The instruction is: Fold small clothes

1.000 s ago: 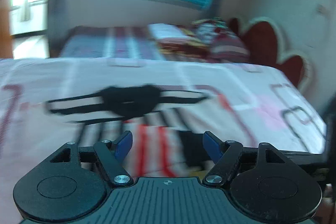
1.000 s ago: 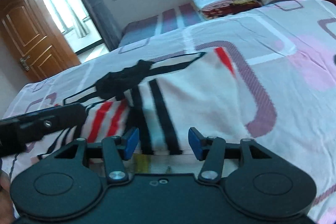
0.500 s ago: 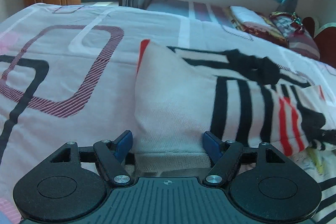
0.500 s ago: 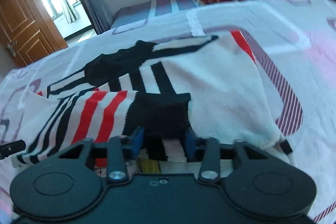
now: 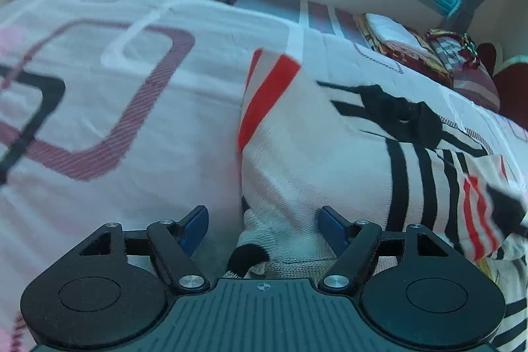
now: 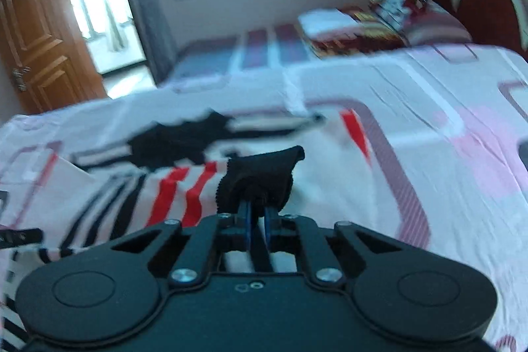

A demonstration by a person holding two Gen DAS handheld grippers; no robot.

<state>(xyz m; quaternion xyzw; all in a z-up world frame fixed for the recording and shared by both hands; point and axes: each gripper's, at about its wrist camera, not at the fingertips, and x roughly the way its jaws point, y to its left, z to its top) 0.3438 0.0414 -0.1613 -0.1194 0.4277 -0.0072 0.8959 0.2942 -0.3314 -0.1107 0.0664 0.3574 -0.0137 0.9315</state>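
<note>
A small white knitted garment (image 5: 330, 154) with black and red stripes lies on the bed. My left gripper (image 5: 264, 225) is open, its blue fingers (image 5: 194, 225) either side of the garment's white hem and a black cuff, low over the sheet. In the right wrist view the same garment (image 6: 184, 187) lies spread out. My right gripper (image 6: 258, 213) is shut on a black cuff (image 6: 260, 177) of the garment and holds it bunched a little above the rest.
The bed sheet (image 5: 99, 121) is white and pink with square outlines. Folded blankets and pillows (image 6: 379, 28) lie on a second bed at the back. A red headboard (image 6: 478, 5) is at the right, a wooden door (image 6: 36, 45) at the left.
My right gripper has shut on the black cuff and lifted it. My left gripper has slid slightly left along the hem, still open.
</note>
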